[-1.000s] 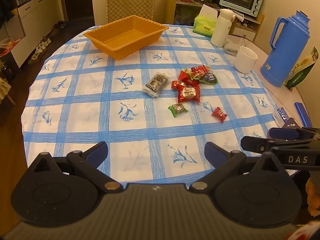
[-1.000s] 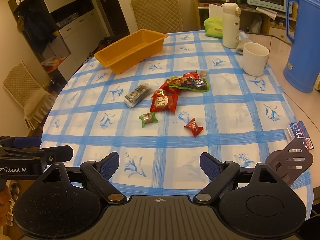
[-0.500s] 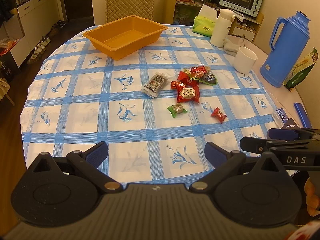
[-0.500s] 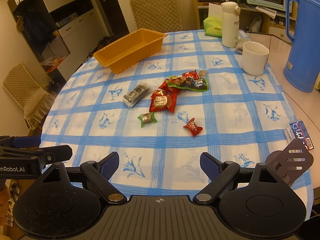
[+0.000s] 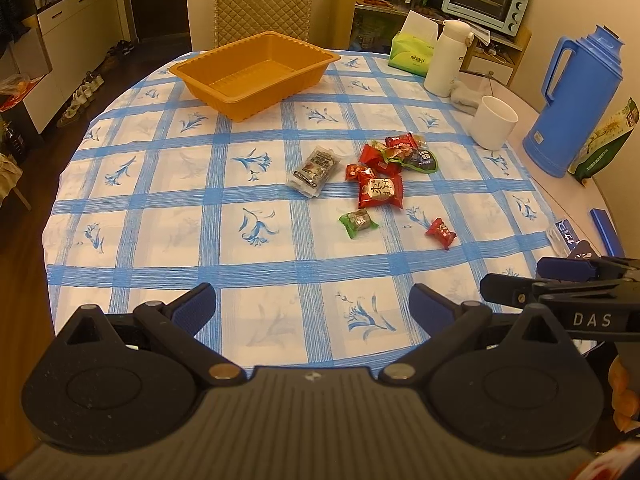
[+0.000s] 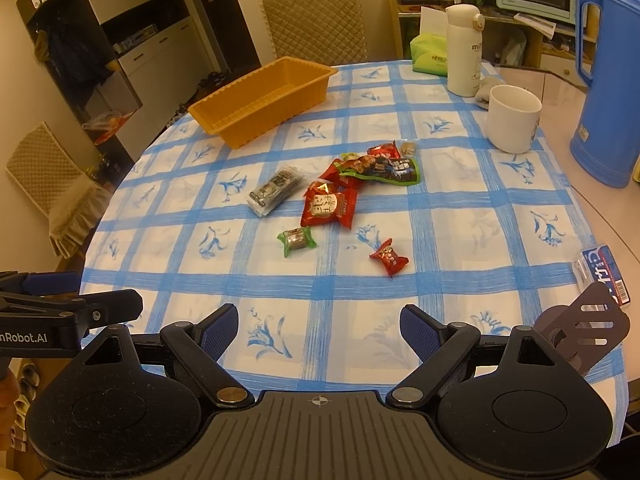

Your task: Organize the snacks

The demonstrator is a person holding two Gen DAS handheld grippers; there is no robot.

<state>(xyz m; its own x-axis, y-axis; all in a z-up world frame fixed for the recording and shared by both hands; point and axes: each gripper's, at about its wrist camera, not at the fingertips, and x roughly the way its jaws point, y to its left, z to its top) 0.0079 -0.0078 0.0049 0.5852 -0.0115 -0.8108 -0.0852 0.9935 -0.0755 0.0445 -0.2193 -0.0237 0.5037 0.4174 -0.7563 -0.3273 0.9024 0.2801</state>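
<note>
Both the left gripper (image 5: 312,306) and right gripper (image 6: 319,326) gape apart, apparently above the table's near edge, holding nothing.

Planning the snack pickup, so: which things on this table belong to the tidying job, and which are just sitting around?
Job: orange tray, wrapped snacks, open left gripper, open right gripper.
Lying about: white mug, blue thermos, white flask, tissue box.

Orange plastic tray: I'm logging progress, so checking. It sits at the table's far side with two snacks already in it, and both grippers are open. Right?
Not quite. The orange plastic tray is empty, as the left wrist view shows; the wrapped snacks all lie on the checked tablecloth. The rest holds: left gripper and right gripper are open.
</note>
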